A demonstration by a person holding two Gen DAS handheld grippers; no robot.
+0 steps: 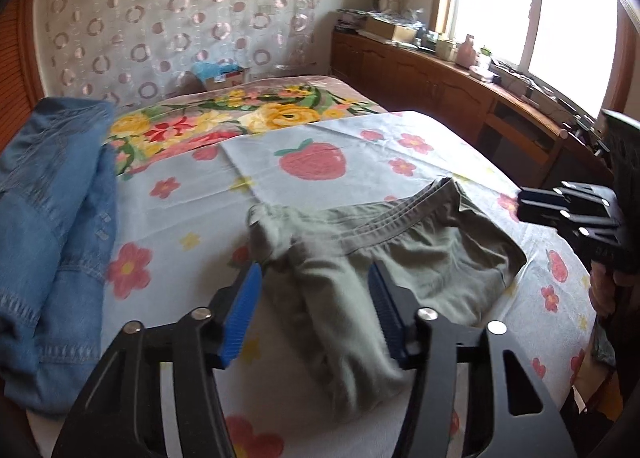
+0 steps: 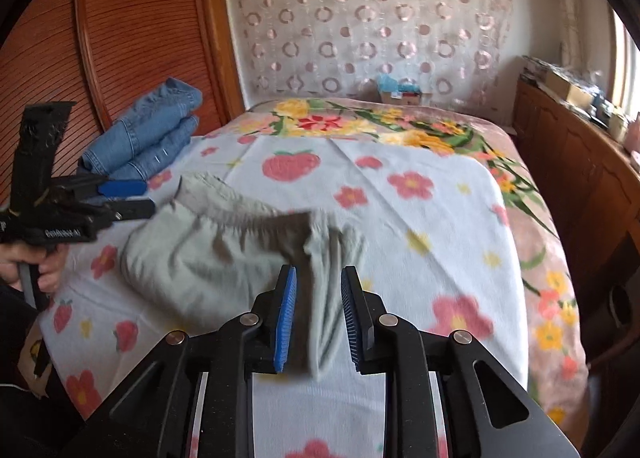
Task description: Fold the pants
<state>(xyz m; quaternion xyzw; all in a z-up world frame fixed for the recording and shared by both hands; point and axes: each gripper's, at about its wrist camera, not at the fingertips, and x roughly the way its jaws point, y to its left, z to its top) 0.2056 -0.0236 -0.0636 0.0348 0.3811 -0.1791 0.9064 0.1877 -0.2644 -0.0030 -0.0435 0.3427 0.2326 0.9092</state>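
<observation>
Grey-green pants [image 1: 400, 258] with an elastic waistband [image 1: 380, 222] lie partly folded on the flowered sheet [image 1: 360, 154] of a bed. My left gripper [image 1: 314, 269] hangs over their left part, open, with the bunched cloth beneath and between its blue pads [image 1: 240, 314]; neither pad presses on it. From the right wrist view the pants [image 2: 200, 254] spread to the left. There my right gripper [image 2: 319, 271] is open around a blurred ridge of cloth, with a gap on both sides. Each gripper also shows in the other's view: right gripper [image 1: 522, 204], left gripper [image 2: 146, 198].
Folded blue jeans [image 1: 52, 238] [image 2: 148, 138] lie at the bed's left side by a wooden slatted door [image 2: 120, 38]. A wooden cabinet [image 1: 440, 86] loaded with clutter runs under the window on the right. A cardboard box [image 1: 224, 76] stands behind the bed. A hand [image 2: 44, 270] holds the left gripper's handle.
</observation>
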